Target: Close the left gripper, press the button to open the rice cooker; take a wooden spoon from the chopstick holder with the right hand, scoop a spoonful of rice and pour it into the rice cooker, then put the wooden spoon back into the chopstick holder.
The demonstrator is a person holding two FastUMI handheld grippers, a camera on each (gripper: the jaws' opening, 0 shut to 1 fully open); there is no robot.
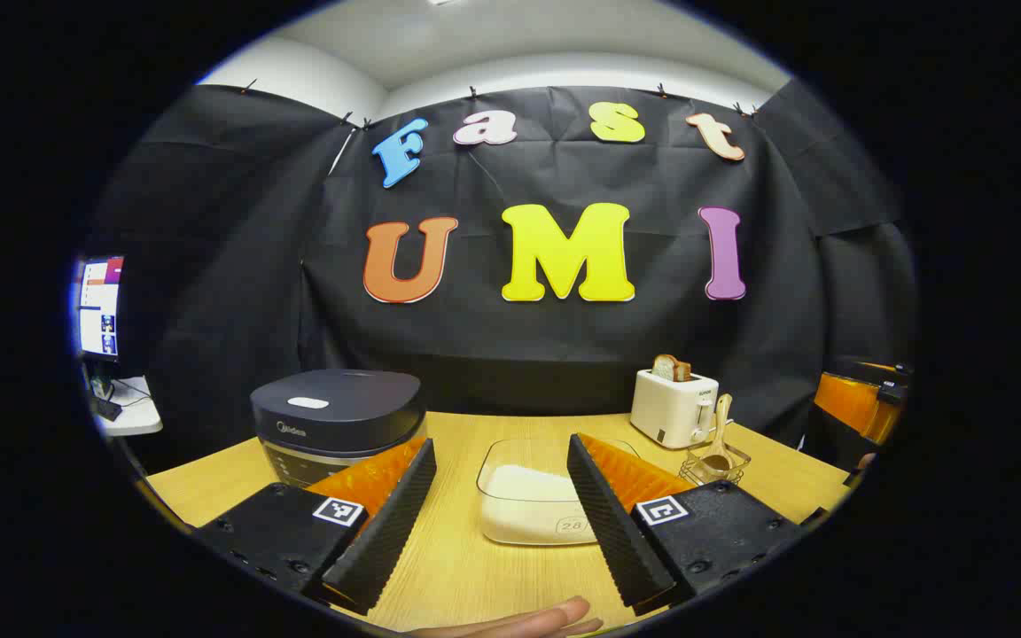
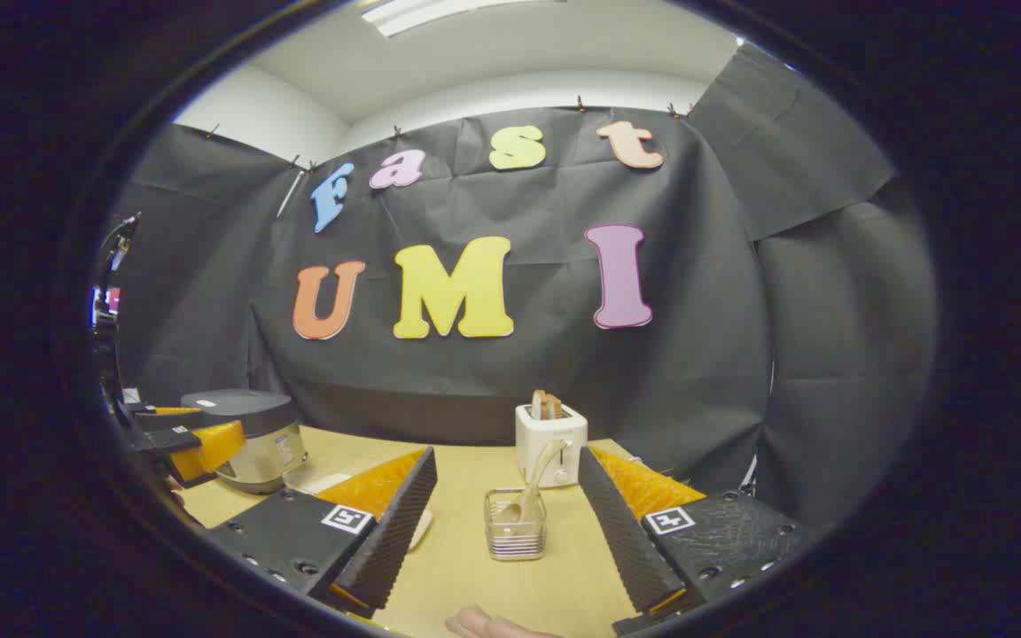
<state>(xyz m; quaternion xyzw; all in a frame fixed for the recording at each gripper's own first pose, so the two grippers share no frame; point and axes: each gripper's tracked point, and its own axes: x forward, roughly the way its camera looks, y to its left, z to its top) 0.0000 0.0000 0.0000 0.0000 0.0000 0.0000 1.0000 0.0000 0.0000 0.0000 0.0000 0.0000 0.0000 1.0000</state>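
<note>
In your left gripper view, a monitor stands on a small white desk at the far left, off the table. On the wooden table, the rice cooker sits at the left with its lid down, partly behind your left finger. Your left gripper is spread wide and holds nothing. Between its fingers lies the clear container of rice, resting on the table just ahead. To the right stands a white toaster with bread in its slot, and just in front of it the chopstick holder, a small wire basket, with the wooden spoon leaning upright in it. A fingertip shows at the bottom edge.

In your right gripper view, your left gripper shows at the far left, in front of the rice cooker, which is closed. The rice container peeks out beside your own left finger. Your right gripper is also wide open and empty. The chopstick holder stands straight ahead between its fingers, apart from both, with the wooden spoon tilted to the right in it. The toaster stands directly behind the holder, close to the spoon's handle.
</note>
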